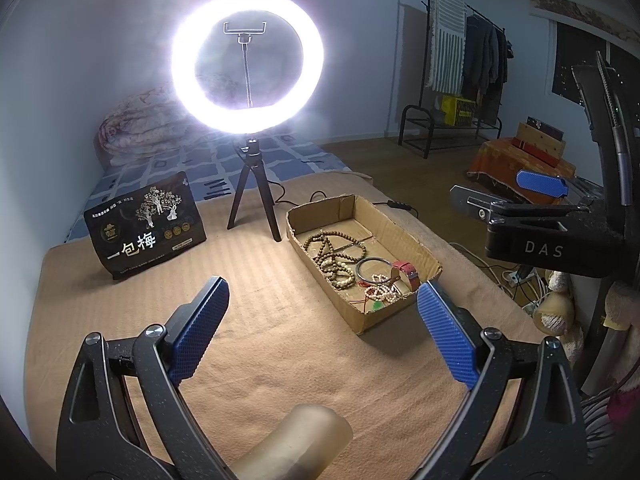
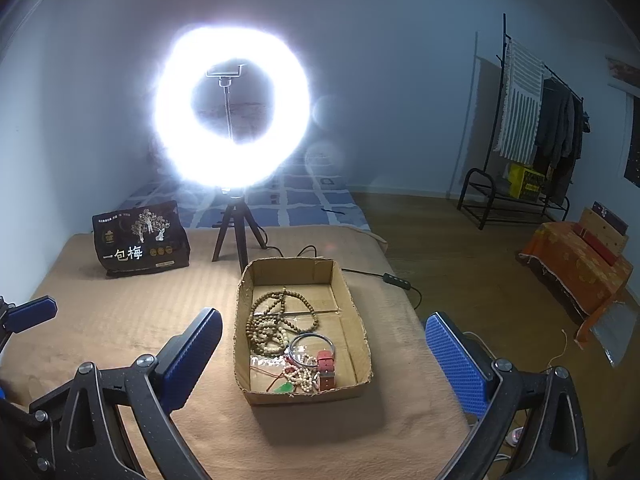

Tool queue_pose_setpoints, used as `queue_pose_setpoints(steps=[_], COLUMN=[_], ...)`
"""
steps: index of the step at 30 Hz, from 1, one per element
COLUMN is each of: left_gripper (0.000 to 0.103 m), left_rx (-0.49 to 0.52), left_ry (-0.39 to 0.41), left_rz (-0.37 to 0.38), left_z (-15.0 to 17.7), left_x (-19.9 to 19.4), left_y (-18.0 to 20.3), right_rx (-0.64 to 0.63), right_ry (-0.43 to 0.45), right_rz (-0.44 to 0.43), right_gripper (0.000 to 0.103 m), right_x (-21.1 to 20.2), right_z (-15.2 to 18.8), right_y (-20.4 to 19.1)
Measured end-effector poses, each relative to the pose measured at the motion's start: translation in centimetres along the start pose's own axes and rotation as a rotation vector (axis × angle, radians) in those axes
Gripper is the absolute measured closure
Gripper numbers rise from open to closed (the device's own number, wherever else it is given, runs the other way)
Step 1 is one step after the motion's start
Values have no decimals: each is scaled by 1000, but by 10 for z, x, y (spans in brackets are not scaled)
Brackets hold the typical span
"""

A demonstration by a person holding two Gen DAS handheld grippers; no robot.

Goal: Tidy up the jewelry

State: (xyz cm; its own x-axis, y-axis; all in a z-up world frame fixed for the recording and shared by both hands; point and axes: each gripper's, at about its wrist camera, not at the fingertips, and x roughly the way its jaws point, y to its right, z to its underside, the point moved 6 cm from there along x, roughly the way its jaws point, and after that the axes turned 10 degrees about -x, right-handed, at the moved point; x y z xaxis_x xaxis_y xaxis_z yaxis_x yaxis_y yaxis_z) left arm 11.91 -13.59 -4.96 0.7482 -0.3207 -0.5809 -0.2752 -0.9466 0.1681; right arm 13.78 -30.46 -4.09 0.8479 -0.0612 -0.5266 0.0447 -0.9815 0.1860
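Observation:
An open cardboard box [image 1: 424, 258] [image 2: 362, 332] sits on the tan blanket. It holds brown bead strands [image 1: 334, 254] [image 2: 276, 320], a metal bangle [image 1: 372, 268] [image 2: 312, 346], pale bead bracelets [image 1: 380, 290] [image 2: 300, 376], a red strap [image 1: 408, 272] [image 2: 326, 368] and a green pendant [image 1: 376, 306] [image 2: 284, 389]. My left gripper [image 1: 322, 306] is open and empty, above the blanket left of the box. My right gripper [image 2: 322, 344] is open and empty, its jaws spread on either side of the box; it also shows in the left wrist view [image 1: 542, 184].
A lit ring light on a tripod [image 1: 248, 60] [image 2: 230, 108] stands behind the box. A black snack bag [image 1: 146, 226] [image 2: 140, 240] stands at the back left. A cable with a switch [image 2: 394, 278] runs off the blanket's right edge. Floor, clothes rack and orange-covered stool lie to the right.

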Motion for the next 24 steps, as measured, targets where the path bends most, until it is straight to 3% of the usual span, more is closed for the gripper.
queue_pose_setpoints(steps=[24], left_gripper=[6], left_rx=[0], left_ry=[1], left_rz=[-1], left_z=[-1], left_x=[-1], left_y=[-1], right_rx=[-8], right_ry=[-4], right_rz=[10], right_gripper=[0], right_x=[2], right_z=[1], right_y=[2])
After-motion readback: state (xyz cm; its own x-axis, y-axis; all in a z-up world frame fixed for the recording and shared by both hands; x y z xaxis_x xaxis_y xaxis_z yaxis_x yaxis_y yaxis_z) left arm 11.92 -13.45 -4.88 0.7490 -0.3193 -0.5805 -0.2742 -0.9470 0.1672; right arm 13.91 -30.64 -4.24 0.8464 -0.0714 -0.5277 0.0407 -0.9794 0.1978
